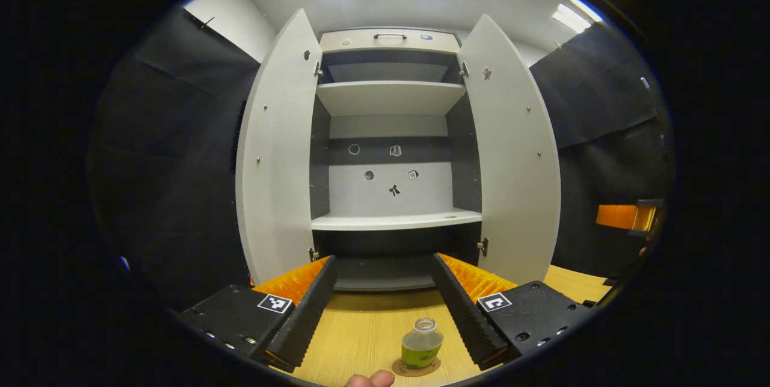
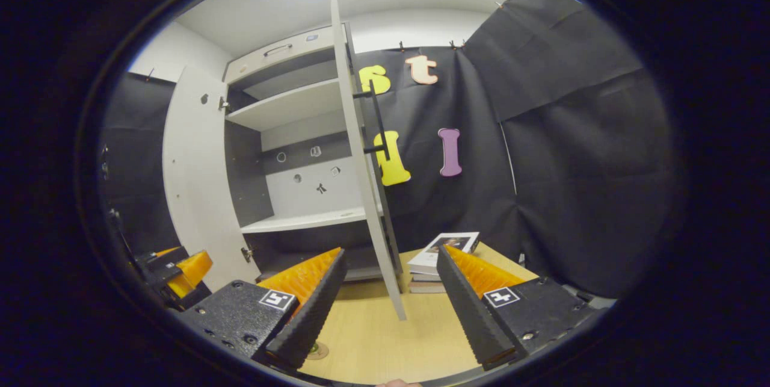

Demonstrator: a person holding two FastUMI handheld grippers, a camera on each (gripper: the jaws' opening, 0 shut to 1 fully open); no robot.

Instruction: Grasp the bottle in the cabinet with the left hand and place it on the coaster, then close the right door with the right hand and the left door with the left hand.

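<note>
On coaster [image 1: 415,368], near table's front edge: bottle [image 1: 421,343], upright, clear with green lower part, no cap seen. Stands between and just ahead of left gripper [image 1: 383,309] fingers; not touched by either. Left gripper fingers spread wide, holding nothing. Fingertip of a hand [image 1: 370,380] visible at bottom edge of left gripper view, just beside coaster.

Beyond bottle: wooden table [image 1: 367,327], then cabinet [image 1: 391,134], grey-white, with both doors swung open. Left door [image 1: 274,152] and right door [image 1: 514,152] stand out toward camera. Shelves bare; small marks on back panel.

From right gripper view: right gripper [image 2: 390,309] held off to cabinet's right side, fingers spread wide, gripping nothing. Right door [image 2: 361,164] seen edge-on between its fingers, black handle [image 2: 376,116] on outer face. Stack of books [image 2: 442,257] on table beside cabinet, behind that door. Left gripper [image 2: 177,272] seen at lower left, orange and black; finger state cannot be told from that view.
</note>
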